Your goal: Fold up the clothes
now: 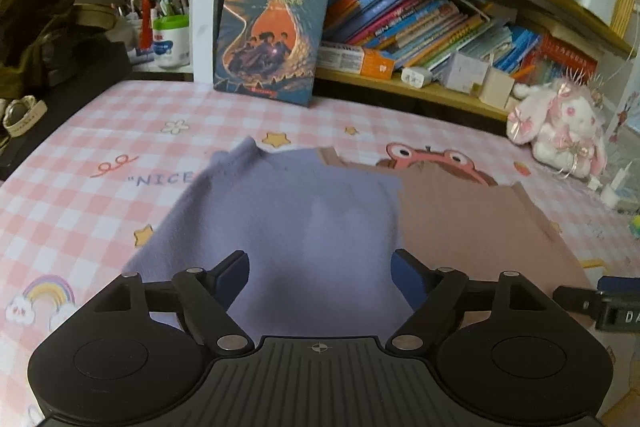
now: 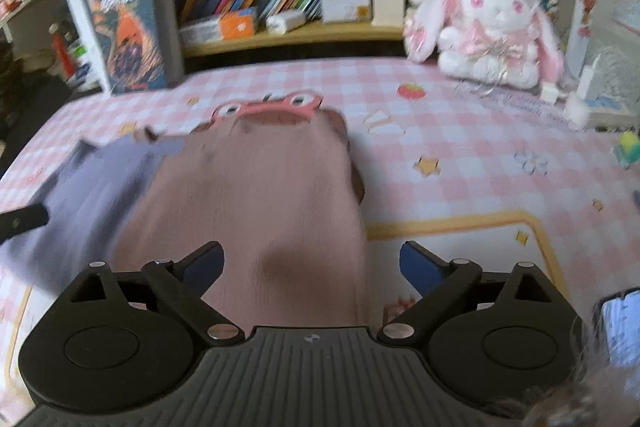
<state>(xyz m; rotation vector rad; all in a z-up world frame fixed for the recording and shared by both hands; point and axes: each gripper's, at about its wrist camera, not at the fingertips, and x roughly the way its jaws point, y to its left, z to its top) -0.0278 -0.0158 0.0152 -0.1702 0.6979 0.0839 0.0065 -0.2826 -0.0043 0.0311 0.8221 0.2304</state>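
Plush rabbit, upright book, checked pink sheet

Pink garment motion-blurred; near edge hidden behind gripper body.

Soft dim indoor light, motion blur, strong fisheye bending at edges.

The book standing at 12 o'clock bears the title "哈利·波特" across its cover top. The checked sheet carries the printed word "NICE at 9 o'clock. Spines of shelved books are unreadable.
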